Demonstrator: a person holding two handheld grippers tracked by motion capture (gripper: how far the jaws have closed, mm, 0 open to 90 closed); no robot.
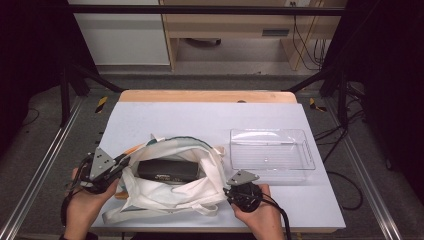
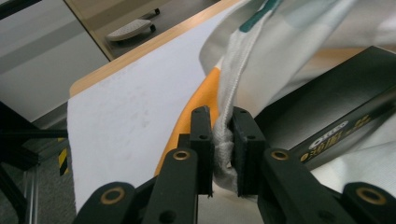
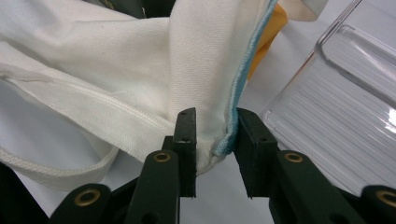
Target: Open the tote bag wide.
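A white cloth tote bag (image 1: 165,192) lies open on the near middle of the table, with orange and teal trim. A black box (image 1: 167,170) with small lettering lies inside it. My left gripper (image 1: 125,161) is at the bag's left rim. In the left gripper view that gripper (image 2: 223,135) is shut on a bunched fold of the bag's rim (image 2: 289,42), with the black box (image 2: 327,102) just beyond. My right gripper (image 1: 229,187) is at the bag's right rim. In the right gripper view this gripper (image 3: 215,135) holds the blue-edged hem of the bag (image 3: 93,56) between its jaws.
An empty clear plastic tray (image 1: 272,152) stands on the table right of the bag, close to my right gripper; its ribbed wall (image 3: 336,107) is just beside the right jaw. The white table top (image 1: 200,117) stretches behind the bag. A loose bag strap (image 1: 150,210) lies near the front edge.
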